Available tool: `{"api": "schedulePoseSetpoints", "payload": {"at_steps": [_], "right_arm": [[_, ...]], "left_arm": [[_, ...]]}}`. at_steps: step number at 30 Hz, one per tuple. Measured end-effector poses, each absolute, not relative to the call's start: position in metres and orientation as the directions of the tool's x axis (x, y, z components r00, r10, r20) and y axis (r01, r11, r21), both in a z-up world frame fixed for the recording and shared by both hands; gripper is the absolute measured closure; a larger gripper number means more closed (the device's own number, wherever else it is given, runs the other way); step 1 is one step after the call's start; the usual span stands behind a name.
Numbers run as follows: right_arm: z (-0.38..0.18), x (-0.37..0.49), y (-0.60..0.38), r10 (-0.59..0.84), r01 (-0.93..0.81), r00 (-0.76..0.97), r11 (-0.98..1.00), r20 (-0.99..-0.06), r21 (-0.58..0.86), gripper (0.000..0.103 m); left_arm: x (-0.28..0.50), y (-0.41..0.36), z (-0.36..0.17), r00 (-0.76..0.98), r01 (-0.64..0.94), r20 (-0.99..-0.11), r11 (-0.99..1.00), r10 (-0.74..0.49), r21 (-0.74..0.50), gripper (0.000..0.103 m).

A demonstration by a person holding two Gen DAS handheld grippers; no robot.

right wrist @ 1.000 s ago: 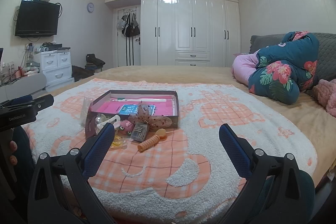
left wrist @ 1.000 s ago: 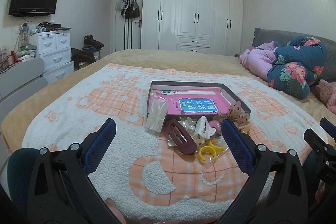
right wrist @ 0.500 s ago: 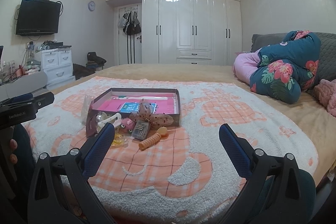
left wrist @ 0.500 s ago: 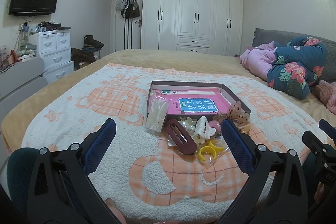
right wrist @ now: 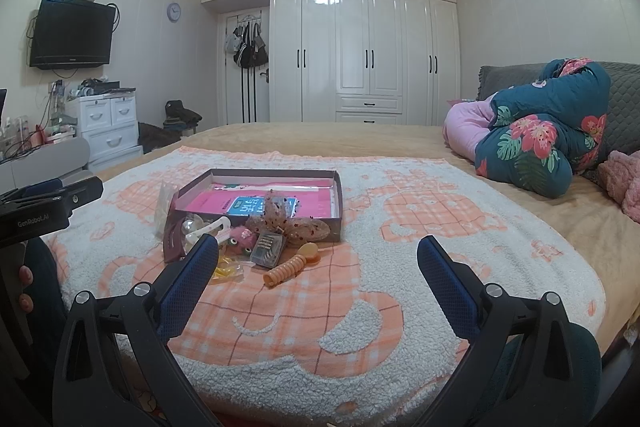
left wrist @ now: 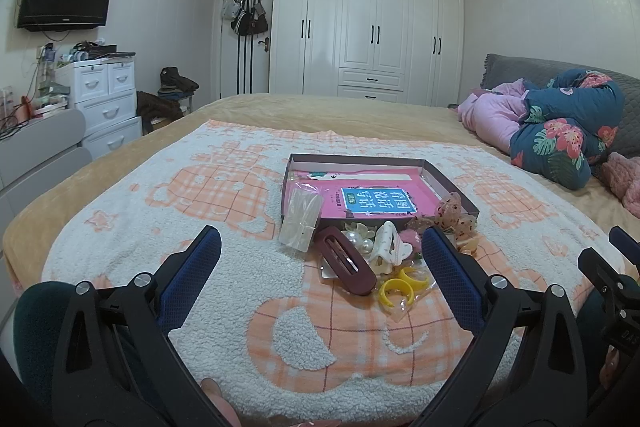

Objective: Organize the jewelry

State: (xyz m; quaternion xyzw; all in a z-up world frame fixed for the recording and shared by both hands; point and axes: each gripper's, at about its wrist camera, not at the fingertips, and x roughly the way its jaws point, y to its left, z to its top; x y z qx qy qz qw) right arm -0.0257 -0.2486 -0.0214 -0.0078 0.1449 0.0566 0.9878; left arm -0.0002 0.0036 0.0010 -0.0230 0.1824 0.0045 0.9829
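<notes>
We've got the bed w/ its peach-and-white blanket (left wrist: 224, 211) under everything. On it sits the shallow box (left wrist: 448, 183), pink book inside, no hair bits in it yet. The whole pile lies just in front of the box: brown clip (left wrist: 346, 261), white claw clip (left wrist: 390, 247), yellow ring (left wrist: 400, 289), orange spiral tie (right wrist: 286, 269). Left gripper (left wrist: 320, 275) and right gripper (right wrist: 318, 273) both hang spread wide, holding nothing, short of the pile. So approx. nothing sorted; all of it's left to do.

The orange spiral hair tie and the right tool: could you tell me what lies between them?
Only bare blanket lies between the hair tie and the open right tool, seen in the right wrist view.
</notes>
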Motion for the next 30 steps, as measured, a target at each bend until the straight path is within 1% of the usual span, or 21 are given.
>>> {"api": "schedulePoseSetpoints", "payload": {"at_steps": [14,19,26,30], "right_arm": [[-0.022,-0.025,-0.248,0.104,-0.109,0.952,0.994,-0.288,-0.001,0.006],[-0.023,-0.020,-0.247,0.105,-0.111,0.948,0.994,-0.299,-0.003,0.006],[-0.021,-0.001,-0.240,0.136,-0.147,0.931,0.989,-0.338,-0.006,0.006],[-0.021,0.018,-0.228,0.169,-0.190,0.911,0.982,-0.375,-0.020,0.006]], "left_arm": [[0.000,0.003,0.001,0.934,-0.017,-0.358,0.999,0.000,-0.044,0.011],[0.006,0.013,-0.002,0.927,-0.028,-0.376,0.997,-0.003,-0.077,0.011],[0.027,0.035,-0.007,0.910,-0.110,-0.410,0.990,0.063,-0.092,0.011],[0.042,0.052,-0.011,0.887,-0.166,-0.449,0.982,0.107,-0.095,0.011]]}}
